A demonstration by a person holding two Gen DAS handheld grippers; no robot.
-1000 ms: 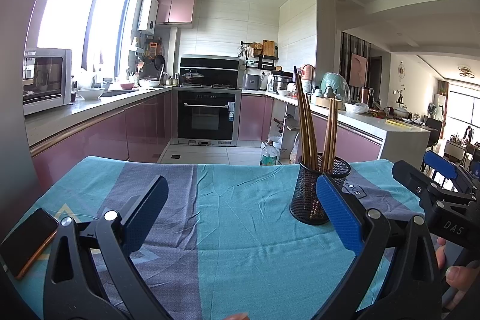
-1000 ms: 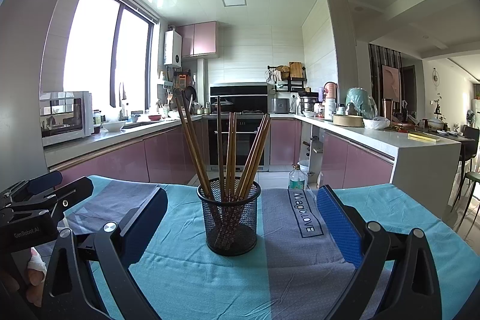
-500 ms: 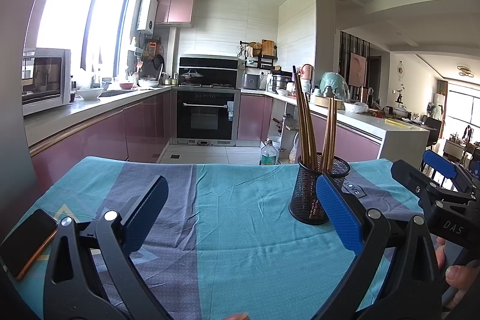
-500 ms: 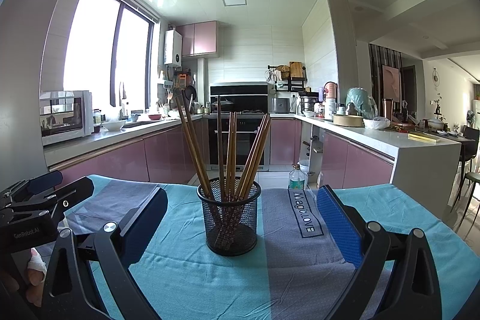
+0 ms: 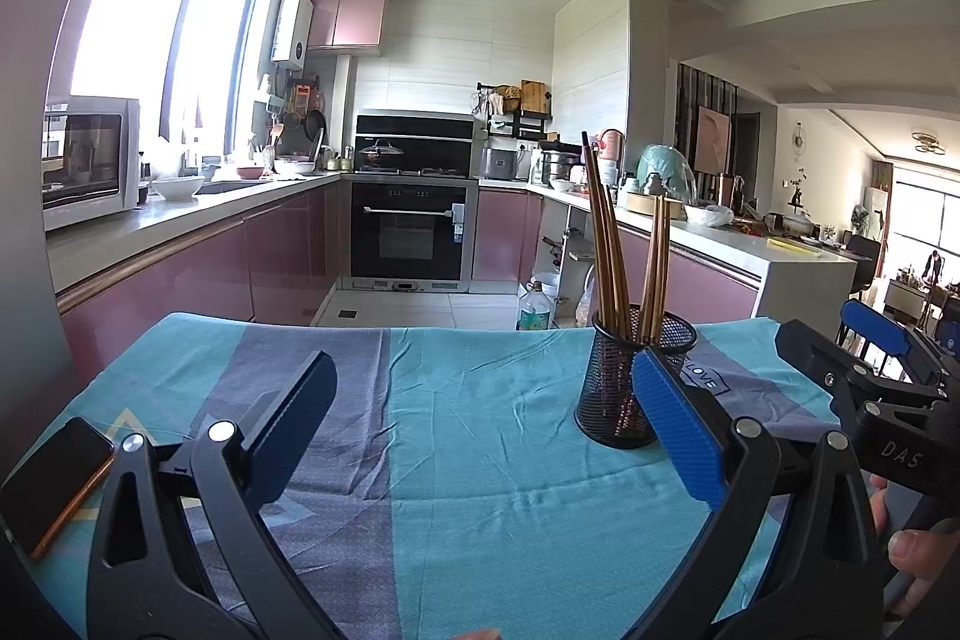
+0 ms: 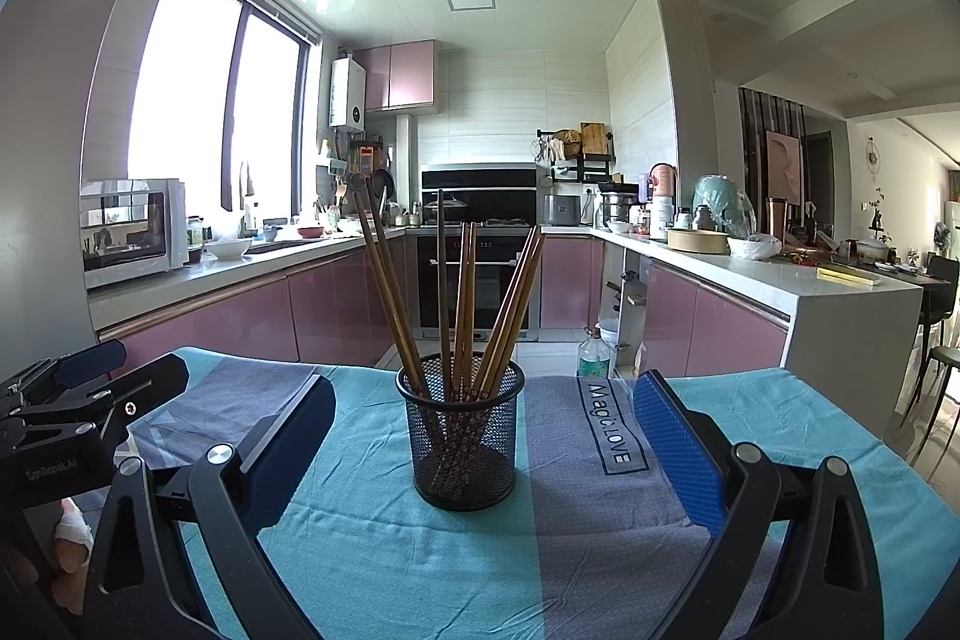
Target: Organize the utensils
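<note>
Flanking the chopsticks [image 6: 456,292] upright in the mesh cup [image 6: 461,451], both grippers [image 5: 483,430] [image 6: 483,430], fingers spread, empty.

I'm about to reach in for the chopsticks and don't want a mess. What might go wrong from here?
1. The mesh holder stands free on the tablecloth; pulling the splayed chopsticks sideways may tip it.
2. The loose, wrinkled cloth could drag under a tool and shift the holder.
3. The phone lies at the table's left edge beside the open left tool; a swing could knock it off.
</note>
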